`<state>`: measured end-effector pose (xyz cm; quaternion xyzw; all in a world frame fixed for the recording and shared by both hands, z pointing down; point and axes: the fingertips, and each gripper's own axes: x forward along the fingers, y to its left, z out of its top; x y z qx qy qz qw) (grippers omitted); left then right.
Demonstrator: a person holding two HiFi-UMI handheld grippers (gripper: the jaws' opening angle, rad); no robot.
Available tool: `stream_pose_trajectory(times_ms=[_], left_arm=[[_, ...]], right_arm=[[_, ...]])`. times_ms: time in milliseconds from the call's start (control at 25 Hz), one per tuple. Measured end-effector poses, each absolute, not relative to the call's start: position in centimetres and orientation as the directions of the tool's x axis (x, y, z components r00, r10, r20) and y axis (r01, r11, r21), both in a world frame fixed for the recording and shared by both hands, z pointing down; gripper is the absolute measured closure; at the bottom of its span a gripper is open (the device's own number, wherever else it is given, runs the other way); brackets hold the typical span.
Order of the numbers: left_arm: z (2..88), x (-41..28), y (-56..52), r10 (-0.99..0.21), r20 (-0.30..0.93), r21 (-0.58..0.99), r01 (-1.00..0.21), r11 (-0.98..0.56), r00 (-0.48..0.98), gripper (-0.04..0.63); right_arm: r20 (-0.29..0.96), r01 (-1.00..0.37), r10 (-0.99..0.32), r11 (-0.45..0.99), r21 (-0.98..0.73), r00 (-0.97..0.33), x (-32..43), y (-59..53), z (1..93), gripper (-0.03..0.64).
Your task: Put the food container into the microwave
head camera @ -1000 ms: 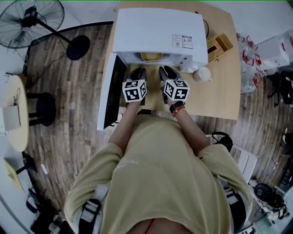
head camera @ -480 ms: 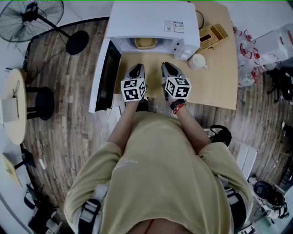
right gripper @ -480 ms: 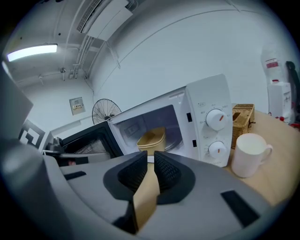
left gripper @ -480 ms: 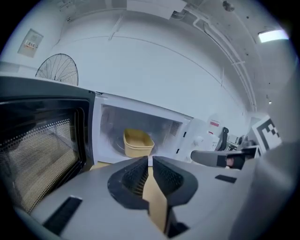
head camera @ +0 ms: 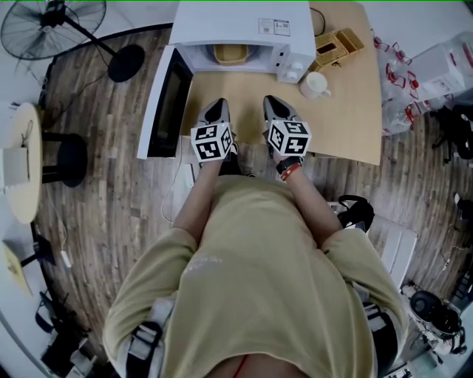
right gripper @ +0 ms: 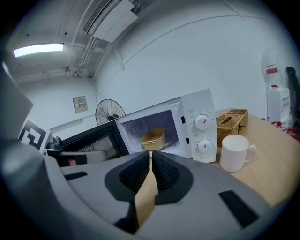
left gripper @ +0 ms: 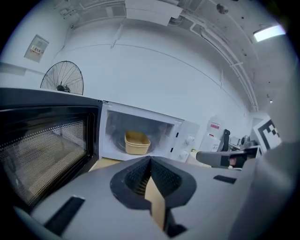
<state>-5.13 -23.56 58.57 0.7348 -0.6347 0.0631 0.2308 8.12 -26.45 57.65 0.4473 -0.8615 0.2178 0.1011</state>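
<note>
The yellow food container (head camera: 229, 53) sits inside the white microwave (head camera: 222, 22), whose door (head camera: 166, 100) hangs open to the left. In the gripper views the container (left gripper: 137, 142) (right gripper: 153, 138) rests on the turntable. Both grippers hover side by side over the table in front of the microwave, well clear of its opening. The left gripper (head camera: 216, 108) (left gripper: 150, 159) is shut, its tips meeting with nothing held. The right gripper (head camera: 272, 102) (right gripper: 150, 153) has just been closing and is shut, with nothing between its jaws.
A white mug (head camera: 315, 85) (right gripper: 236, 152) stands right of the microwave, with a wicker basket (head camera: 336, 46) (right gripper: 231, 120) behind it. The wooden table (head camera: 347, 125) reaches to the right. A floor fan (head camera: 52, 29) and a stool (head camera: 70, 159) stand at the left.
Both grippers have drawn back from the microwave's opening toward the person. The container stays inside, and the door is still open.
</note>
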Motion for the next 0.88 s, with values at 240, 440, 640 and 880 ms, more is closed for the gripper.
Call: stream_pose_trajectory(times_ms=[240,440,640,880], left_arm=[[58.4,-4.3,-20.5,-0.908,0.379,0.246,-0.966,-0.084,0.176,0.575],[58.7,-3.5,-18.1,-0.904,0.391,0.238,-0.968,-0.080,0.171,0.575],[60.4,-2.4,-15.2,-0.882,0.436,0.218,-0.972,-0.087,0.177,0.575],[63.1,-1.2,-11.5,-0.836,0.520,0.209,-0.975,-0.073,0.175,0.574]], right_arm=[[0.362,-0.815,-0.731,0.500,-0.294,-0.579,9.3,-24.0,57.7,0.577],[0.355,-0.809,-0.729,0.500,-0.308,-0.585,9.9,-22.0,57.7,0.577],[0.355,-0.809,-0.732,0.472,-0.351,-0.581,11.0,-20.3,58.9,0.580],[0.391,-0.805,-0.715,0.429,-0.410,-0.580,12.4,-18.5,61.7,0.584]])
